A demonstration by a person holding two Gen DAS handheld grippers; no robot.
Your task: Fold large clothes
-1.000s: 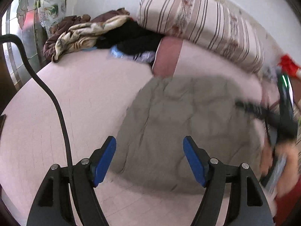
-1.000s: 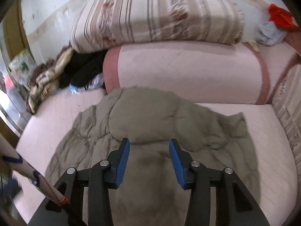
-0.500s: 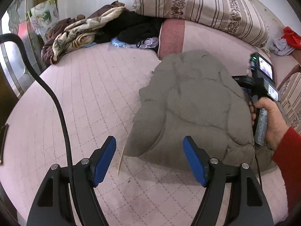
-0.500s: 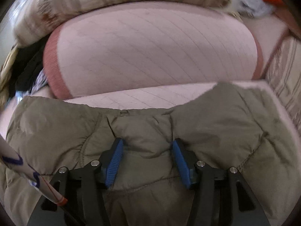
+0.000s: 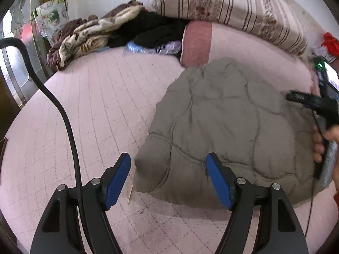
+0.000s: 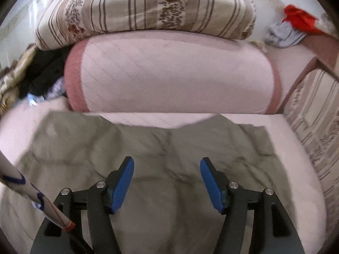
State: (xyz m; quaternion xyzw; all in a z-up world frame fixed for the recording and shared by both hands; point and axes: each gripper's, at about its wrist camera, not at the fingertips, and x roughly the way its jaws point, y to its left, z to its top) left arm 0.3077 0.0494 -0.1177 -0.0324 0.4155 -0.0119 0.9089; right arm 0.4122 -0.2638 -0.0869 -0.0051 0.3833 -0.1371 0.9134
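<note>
Olive-grey quilted fabric fills the middle of both views — a padded jacket (image 5: pixel 224 127) lying in a bunched heap on the pink quilted bed cover (image 5: pixel 95 110), its far edge close to a pink bolster (image 6: pixel 175 74).

The left gripper (image 5: pixel 168 177) hangs just above the jacket's near corner, its blue-padded jaws spread wide with nothing between them; one pad sits over the bare bed cover, the other over the jacket's hem. A black cable (image 5: pixel 61 114) runs up past its left side.

The right gripper (image 6: pixel 167 182) is also wide open and empty, poised over the jacket's flattened middle. In the left wrist view it shows blurred at the far right edge (image 5: pixel 305 99), gripped by the person's hand (image 5: pixel 324 146).

A striped floral pillow (image 6: pixel 148 4) rests on top of the bolster. Left of the bolster lies a pile of dark and patterned clothes (image 5: pixel 101 36); a red cloth (image 6: pixel 300 19) and a grey one sit in the far right corner.
</note>
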